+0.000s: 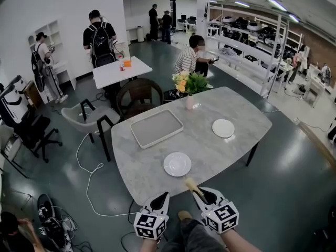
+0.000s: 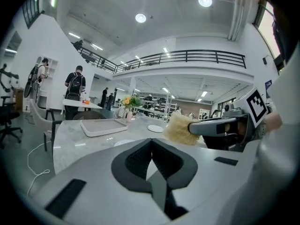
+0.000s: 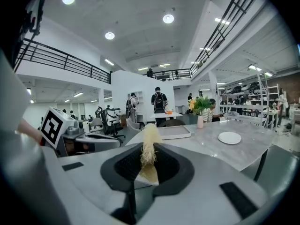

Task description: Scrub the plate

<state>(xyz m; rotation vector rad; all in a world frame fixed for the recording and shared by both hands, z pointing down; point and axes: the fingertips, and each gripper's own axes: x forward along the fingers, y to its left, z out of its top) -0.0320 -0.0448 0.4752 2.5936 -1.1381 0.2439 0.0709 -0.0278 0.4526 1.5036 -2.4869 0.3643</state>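
Right gripper [image 1: 198, 192] clamps scrubber [image 1: 189, 184]; plate [image 1: 177, 164] near edge

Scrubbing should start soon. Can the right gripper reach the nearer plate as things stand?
Probably yes: the right gripper, shut on the scrubber, hovers just short of the nearer plate, with only bare tabletop between them.

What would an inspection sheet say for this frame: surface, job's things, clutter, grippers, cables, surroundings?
Surface: marble table, no spills seen.
Job's things: near plate lies flat by the front end, not touched; scrubber held off the table.
Clutter: tray, second plate, vase of flowers.
Grippers: left gripper shut, nothing in it; right gripper shut on the scrubber.
Cables: white cable loops on the floor left of the table.
Surroundings: chairs, people, shelving.
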